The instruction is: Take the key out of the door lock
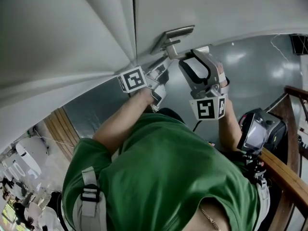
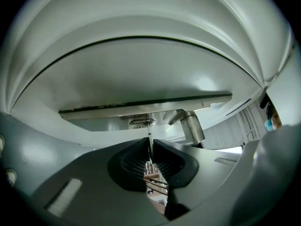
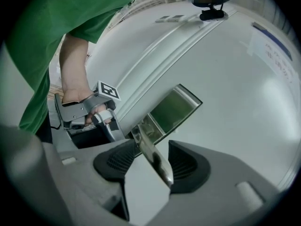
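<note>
Key (image 2: 149,130): sticking out of the keyhole (image 2: 141,122), showing edge-on as a thin metal strip in the left gripper view, not yet drawn out
Left gripper (image 2: 150,141): pointing straight at the lock, its dark ribbed pads pinching the key from left and right, jaws standing almost together with only the key between their tips
Right gripper (image 3: 153,149): reaching in just right of the left gripper, jaws gaping wide, pads clamping nothing
Door handle (image 3: 161,168): shiny lever running between the right gripper's spread jaws, leaving a clear gap beside the left pad; whether its near end is touching the right pad is not showing clearly
Lock plate (image 2: 141,108): long metal plate lying flat on the door, carrying the keyhole and, to its right, the round neck of the handle
Door (image 1: 216,8): pale grey, filling the far part of every view
Left marker cube (image 1: 132,79): riding on the left gripper, facing the head camera
Right marker cube (image 1: 209,108): riding on the right gripper, nearer the person
Person: wearing a green shirt (image 1: 163,167), both forearms stretching out to the lock, a hand (image 3: 75,97) wrapping round the left gripper's grip
Railing (image 1: 288,174): wooden, running along the near right, well apart from the lock
</note>
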The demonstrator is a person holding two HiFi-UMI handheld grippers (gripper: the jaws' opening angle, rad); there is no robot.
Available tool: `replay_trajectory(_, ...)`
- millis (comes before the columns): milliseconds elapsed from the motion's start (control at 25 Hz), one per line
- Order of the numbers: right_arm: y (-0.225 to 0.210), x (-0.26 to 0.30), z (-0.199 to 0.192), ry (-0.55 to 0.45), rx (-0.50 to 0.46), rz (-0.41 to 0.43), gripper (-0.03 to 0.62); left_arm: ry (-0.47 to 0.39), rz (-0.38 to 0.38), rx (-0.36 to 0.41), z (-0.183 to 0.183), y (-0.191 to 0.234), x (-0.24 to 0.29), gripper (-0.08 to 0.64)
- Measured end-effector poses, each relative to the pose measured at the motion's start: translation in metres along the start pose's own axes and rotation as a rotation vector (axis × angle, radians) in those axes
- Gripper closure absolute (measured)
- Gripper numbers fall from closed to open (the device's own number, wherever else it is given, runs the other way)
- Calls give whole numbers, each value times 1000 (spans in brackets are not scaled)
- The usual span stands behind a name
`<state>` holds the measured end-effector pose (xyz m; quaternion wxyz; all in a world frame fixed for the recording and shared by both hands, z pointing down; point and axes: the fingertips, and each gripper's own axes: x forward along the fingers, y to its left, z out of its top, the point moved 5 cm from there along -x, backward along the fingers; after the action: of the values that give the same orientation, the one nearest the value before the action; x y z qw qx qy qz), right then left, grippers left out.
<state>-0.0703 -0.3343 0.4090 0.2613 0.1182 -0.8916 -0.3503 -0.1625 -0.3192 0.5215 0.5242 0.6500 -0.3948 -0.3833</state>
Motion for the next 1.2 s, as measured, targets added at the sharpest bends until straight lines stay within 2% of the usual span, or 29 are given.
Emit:
replay_trajectory(200,2,4,1,21,-13,9,380,-4,3,-73,-1,3,0,532)
replay_trajectory(320,2,4,-1,29,-9,17,380,-14,-6,-90,-3,3,2,532)
replay_trajectory(760,-1,7,-1,17,3,20,380,-114,-8,-75,3,4,-1,518)
replay_trajectory(1200,3,8,5,28,1,31,380,-137,-23,-100,4,3,-10,533)
